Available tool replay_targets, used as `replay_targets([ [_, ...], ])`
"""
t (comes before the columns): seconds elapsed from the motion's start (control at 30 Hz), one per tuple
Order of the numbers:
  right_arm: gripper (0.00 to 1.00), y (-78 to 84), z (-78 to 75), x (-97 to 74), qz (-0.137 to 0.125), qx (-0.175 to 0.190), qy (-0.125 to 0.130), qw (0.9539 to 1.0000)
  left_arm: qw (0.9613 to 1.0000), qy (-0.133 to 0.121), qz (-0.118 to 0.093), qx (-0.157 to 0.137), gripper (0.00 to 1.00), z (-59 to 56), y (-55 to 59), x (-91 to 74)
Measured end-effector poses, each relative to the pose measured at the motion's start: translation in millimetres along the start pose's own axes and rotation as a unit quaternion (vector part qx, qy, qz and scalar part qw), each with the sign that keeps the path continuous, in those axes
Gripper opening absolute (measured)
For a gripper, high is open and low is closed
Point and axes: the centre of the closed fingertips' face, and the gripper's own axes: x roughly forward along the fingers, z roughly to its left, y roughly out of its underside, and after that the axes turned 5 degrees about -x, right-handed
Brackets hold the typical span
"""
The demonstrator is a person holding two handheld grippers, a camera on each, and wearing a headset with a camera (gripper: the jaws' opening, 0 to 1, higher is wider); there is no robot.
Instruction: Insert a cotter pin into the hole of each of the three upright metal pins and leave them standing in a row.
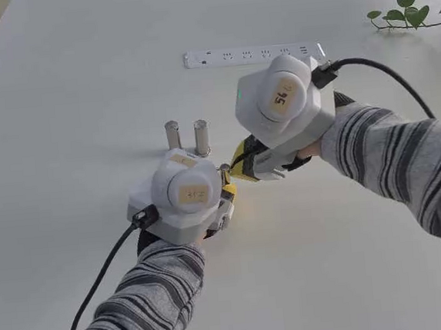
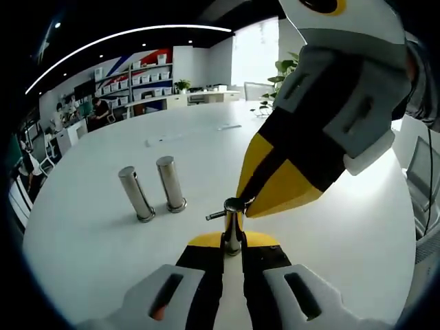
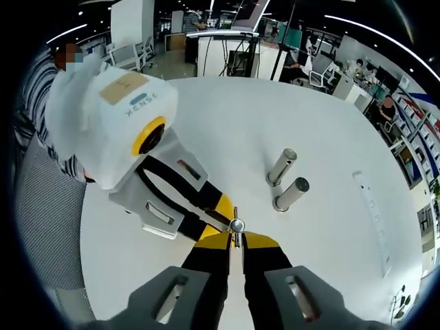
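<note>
- A tan sticker (image 1: 283, 98) on top of the right gripper (image 1: 230, 167) bears handwritten digits, seemingly "56". A further mark after them is unclear.
- A pale sticker (image 1: 193, 193) on top of the left gripper (image 1: 227, 185) carries faint writing, too washed out to read.
- In the right gripper view, a blue label (image 3: 137, 101) on the left gripper's housing has small print that cannot be read.

One bare silver pin (image 2: 135, 194) and its twin (image 2: 170, 183) are standing upright just beside each other on the white worktop (image 2: 89, 234). The third pin (image 2: 234, 221) is being held upright near them in the left tongs (image 2: 234, 242), with a thin cotter pin (image 2: 216, 215) poking sideways out of its top.
</note>
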Motion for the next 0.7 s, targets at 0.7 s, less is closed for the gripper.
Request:
replay_targets([
  [0.7,0.00,10.5,-0.2,-3.7,-0.014,0.060,0.006,0.9981,1.0000,-0.009,0.001,-0.001,0.05,0.7,0.6,0.0],
])
